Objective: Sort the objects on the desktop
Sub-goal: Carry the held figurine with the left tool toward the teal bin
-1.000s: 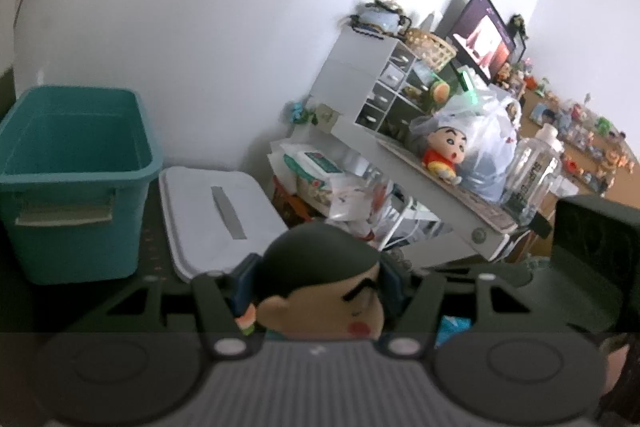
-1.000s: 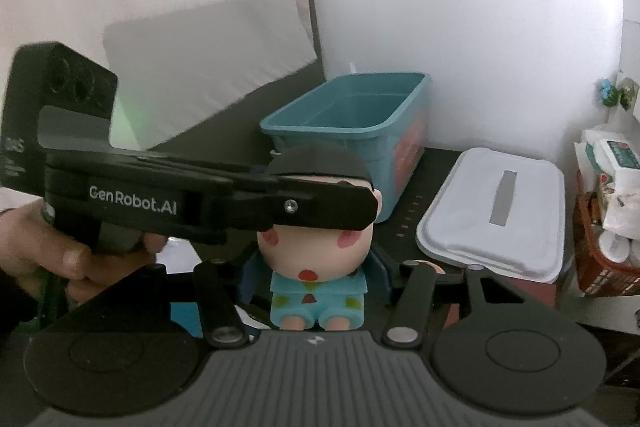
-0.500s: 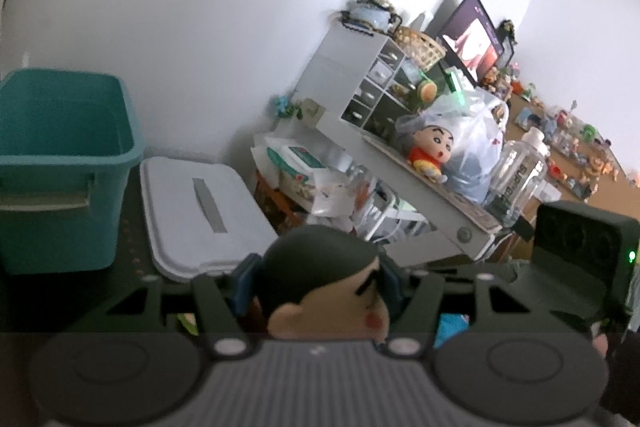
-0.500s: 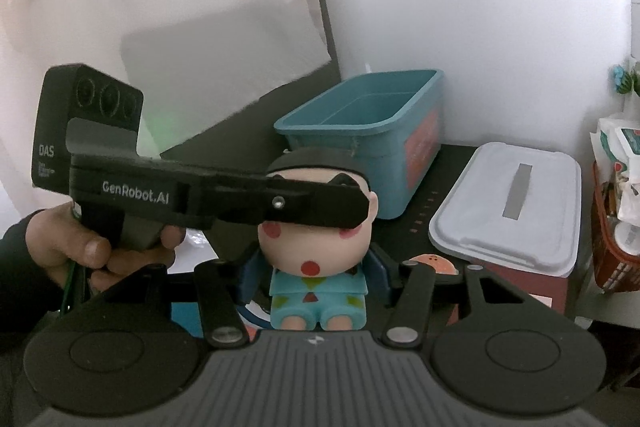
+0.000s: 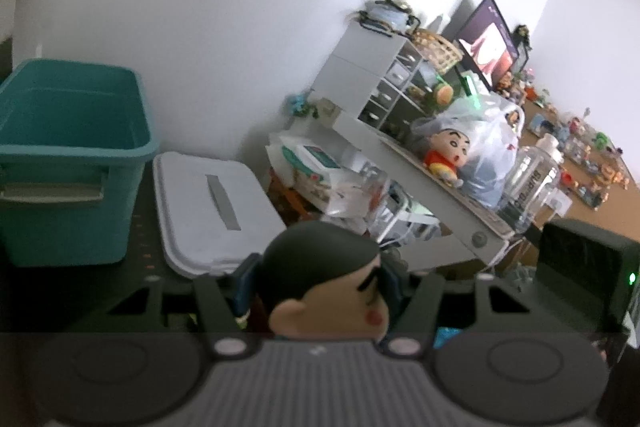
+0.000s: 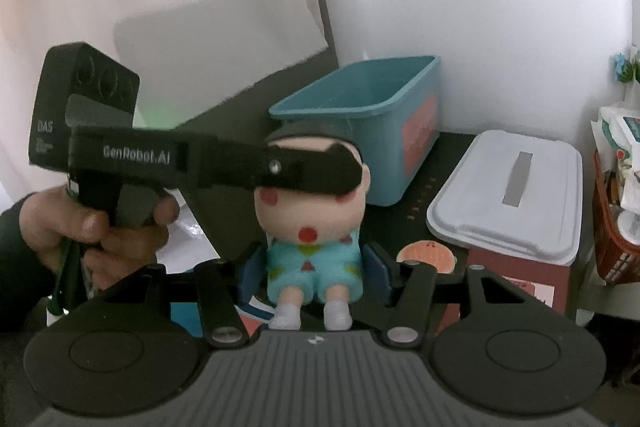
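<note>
The teal bin [image 6: 360,131] has shifted right behind the doll [image 6: 312,223].

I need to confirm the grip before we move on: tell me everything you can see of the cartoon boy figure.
The cartoon boy figure looks like matte vinyl or plastic: oversized peach head, black hair, thick brows, red cheeks, round red mouth, light blue patterned pajamas, white socks. It sits upright, facing the right wrist camera. The left gripper clamps its head from the sides; the right gripper has its blue-padded jaws at both sides of the body. The teal bin stands behind it.
</note>
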The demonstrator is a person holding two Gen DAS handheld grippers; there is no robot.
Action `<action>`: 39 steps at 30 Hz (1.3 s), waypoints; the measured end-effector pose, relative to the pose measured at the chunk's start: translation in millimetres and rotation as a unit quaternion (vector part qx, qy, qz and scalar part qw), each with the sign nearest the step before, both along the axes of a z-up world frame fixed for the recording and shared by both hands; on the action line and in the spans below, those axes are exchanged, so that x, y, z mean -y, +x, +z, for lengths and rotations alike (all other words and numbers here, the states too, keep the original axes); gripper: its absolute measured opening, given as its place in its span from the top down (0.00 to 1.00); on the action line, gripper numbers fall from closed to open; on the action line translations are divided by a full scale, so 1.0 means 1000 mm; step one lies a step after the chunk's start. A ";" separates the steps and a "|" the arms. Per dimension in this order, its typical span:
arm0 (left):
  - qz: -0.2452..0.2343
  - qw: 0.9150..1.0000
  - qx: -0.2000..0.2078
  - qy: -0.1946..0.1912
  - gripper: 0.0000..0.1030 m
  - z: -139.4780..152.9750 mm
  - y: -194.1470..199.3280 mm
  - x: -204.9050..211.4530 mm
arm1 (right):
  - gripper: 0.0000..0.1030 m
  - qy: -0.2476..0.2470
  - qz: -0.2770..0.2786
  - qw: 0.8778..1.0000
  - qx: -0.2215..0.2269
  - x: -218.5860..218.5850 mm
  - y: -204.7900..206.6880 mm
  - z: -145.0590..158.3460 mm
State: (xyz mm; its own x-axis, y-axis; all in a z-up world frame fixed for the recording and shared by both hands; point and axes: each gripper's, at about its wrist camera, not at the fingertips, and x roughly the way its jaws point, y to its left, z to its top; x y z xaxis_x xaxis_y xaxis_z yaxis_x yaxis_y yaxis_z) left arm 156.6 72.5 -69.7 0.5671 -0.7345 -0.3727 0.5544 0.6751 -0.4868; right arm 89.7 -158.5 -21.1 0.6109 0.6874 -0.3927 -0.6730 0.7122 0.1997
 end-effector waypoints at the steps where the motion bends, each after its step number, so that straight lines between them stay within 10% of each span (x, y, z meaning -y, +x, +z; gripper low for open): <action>1: 0.002 1.000 0.000 0.003 0.38 0.000 0.000 0.000 | 0.42 -0.001 -0.001 1.000 -0.002 0.000 0.000 -0.002; 39: 0.108 0.991 0.022 0.080 0.38 0.003 0.028 0.002 | 0.24 0.062 -0.065 0.995 0.042 0.045 0.019 -0.059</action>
